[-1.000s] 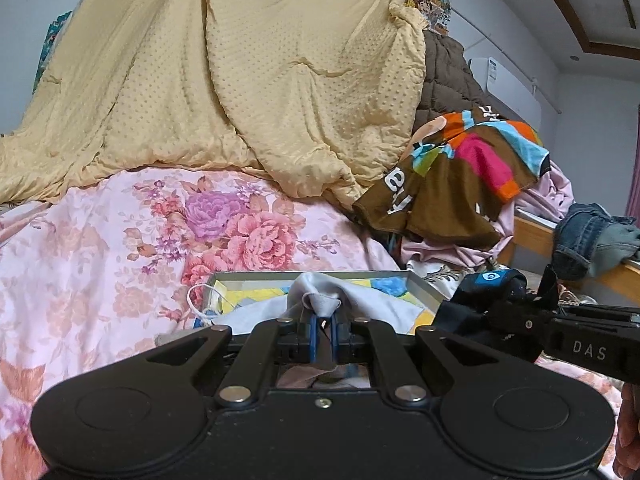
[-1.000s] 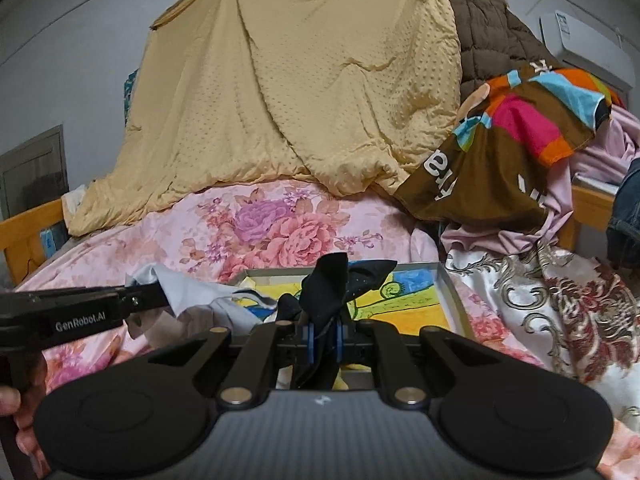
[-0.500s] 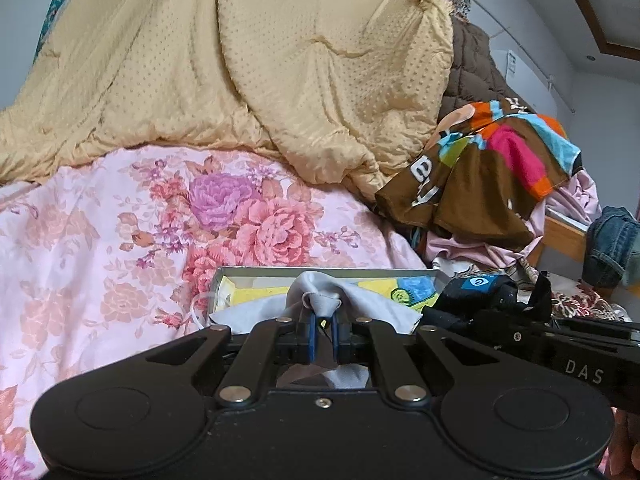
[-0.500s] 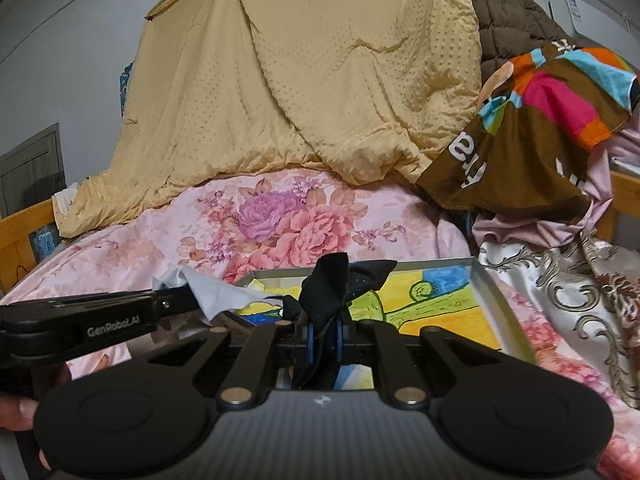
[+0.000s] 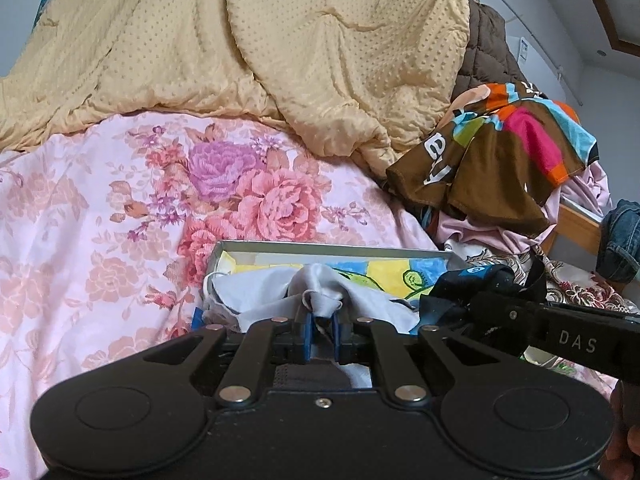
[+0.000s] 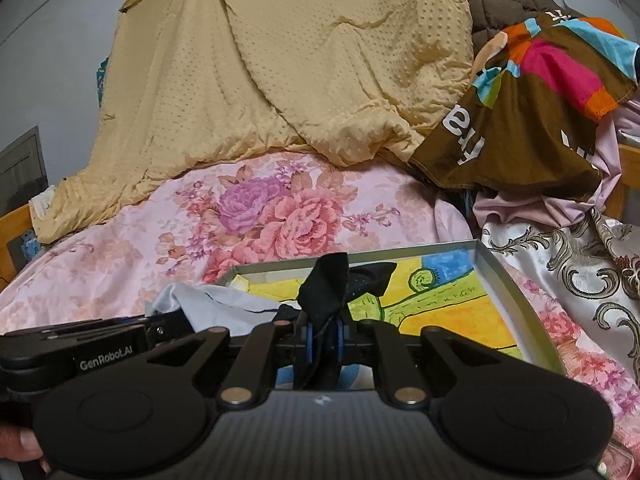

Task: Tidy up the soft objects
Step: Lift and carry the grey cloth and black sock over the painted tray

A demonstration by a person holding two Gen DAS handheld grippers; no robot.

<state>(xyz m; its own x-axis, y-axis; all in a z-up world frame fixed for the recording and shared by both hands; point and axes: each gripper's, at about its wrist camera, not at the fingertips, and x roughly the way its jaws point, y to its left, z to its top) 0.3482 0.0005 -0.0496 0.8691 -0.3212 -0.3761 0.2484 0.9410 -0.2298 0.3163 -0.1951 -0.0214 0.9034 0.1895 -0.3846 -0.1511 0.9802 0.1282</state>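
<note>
left wrist view: your left tool (image 5: 320, 330) is nearly closed, its blue pads pinching a bunched fold of the grey cloth (image 5: 316, 296). the cloth spreads just ahead of the tool and to both sides, draped over the near part of the tray (image 5: 320, 247) with the yellow and blue picture on its floor. the tray sits on the floral bedspread (image 5: 120, 220), and beyond it rises the yellow quilt (image 5: 240, 48). to the right of this tool your right tool (image 5: 520, 312) comes in from the side, a dark cloth at its tip. further right lies a brown patterned garment (image 5: 500, 160).

right wrist view: your right tool (image 6: 322, 338) is also almost shut, clamped on the black cloth (image 6: 332, 288), which sticks up ahead of the pads in a crumpled peak and hangs down between them. just ahead and below is the tray (image 6: 516, 292); the black cloth is over its near edge. to the left, your left tool (image 6: 120, 332) holds the grey cloth (image 6: 216, 304), which rests on the tray's left corner.

handling, as a judgement: both cloths look thin, light and limp, so they will sag and trail from any single pinch. the grey one looks smooth and may slip; keep the grip on a thick gathered fold rather than a single edge. neither looks fragile. whether the two are one garment, you cannot tell here.
</note>
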